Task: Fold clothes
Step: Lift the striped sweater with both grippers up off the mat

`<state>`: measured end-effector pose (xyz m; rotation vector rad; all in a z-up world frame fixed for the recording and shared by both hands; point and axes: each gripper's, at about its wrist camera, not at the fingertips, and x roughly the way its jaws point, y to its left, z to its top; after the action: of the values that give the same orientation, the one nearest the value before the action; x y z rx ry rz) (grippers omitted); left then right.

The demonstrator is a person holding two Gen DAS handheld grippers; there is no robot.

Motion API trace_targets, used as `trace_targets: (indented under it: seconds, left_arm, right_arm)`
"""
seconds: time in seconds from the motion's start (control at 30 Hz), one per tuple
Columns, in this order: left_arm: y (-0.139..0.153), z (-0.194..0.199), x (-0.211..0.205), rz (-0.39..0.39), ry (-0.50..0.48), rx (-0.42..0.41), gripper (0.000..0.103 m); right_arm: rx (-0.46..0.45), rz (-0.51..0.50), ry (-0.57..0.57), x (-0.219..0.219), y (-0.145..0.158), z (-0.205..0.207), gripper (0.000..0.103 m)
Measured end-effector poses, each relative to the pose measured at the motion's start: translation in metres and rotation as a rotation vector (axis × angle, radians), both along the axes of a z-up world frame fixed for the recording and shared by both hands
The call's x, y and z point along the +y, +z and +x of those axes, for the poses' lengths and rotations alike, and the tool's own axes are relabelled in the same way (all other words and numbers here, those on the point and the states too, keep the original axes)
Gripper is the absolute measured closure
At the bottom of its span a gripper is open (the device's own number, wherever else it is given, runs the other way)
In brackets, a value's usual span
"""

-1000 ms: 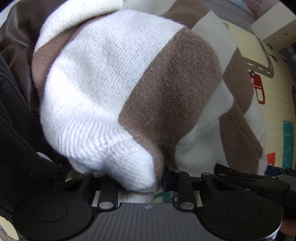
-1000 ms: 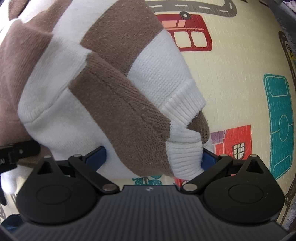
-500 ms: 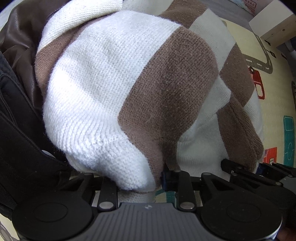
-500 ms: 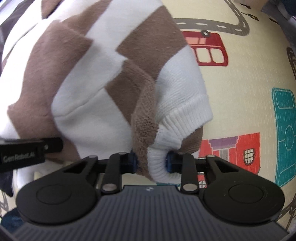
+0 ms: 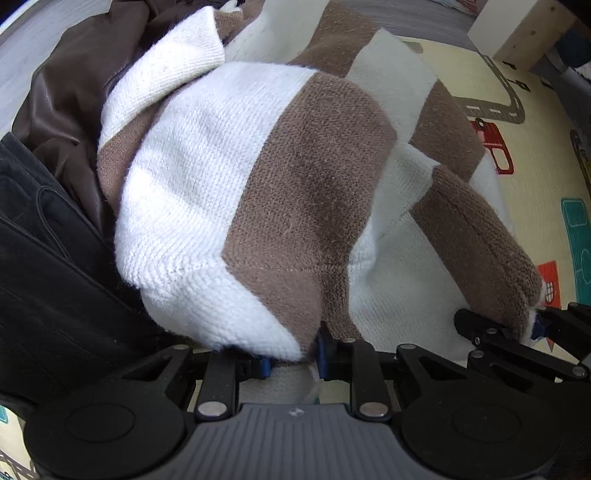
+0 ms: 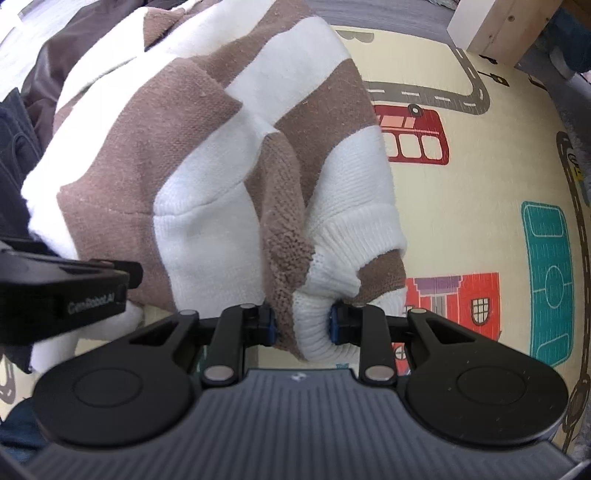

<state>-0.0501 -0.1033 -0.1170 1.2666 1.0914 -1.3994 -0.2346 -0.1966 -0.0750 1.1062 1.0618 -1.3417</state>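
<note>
A brown-and-white striped knit sweater [image 5: 258,177] hangs bunched in front of both cameras, over a printed play mat [image 6: 461,177]. My left gripper [image 5: 291,360] is shut on a fold of the sweater's lower edge. My right gripper [image 6: 301,325] is shut on the sweater [image 6: 207,147] at its white ribbed hem. The right gripper also shows in the left wrist view [image 5: 532,328] at the far right, holding the cloth. The left gripper shows at the left edge of the right wrist view [image 6: 74,291].
A dark brown leather garment [image 5: 74,92] and a black garment [image 5: 44,266] lie in a pile at the left. A pale wooden furniture leg [image 6: 495,26] stands at the back right, with a grey floor strip behind the mat.
My right gripper closed from open onto the sweater's ribbed hem. Both grippers have since lifted and drawn back, so more of the mat and the pile shows.
</note>
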Motion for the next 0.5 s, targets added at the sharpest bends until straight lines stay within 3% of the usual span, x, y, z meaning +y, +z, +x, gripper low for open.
trace_targets:
  seconds: [0.17,0.43,0.5]
  left_arm:
    - [0.026,0.02,-0.018,0.036,-0.017,-0.013,0.081]
    - [0.066,0.052,-0.048,0.093,-0.043,-0.035,0.083]
    - [0.082,0.012,-0.123,0.112,-0.051,-0.039,0.084]
  right_arm:
    - [-0.042,0.037,-0.028,-0.001,0.018,-0.001,0.074]
    - [-0.104,0.114,-0.039,-0.025,0.086,-0.003,0.075]
    - [-0.117,0.13,-0.044,-0.031,0.105,-0.004,0.075]
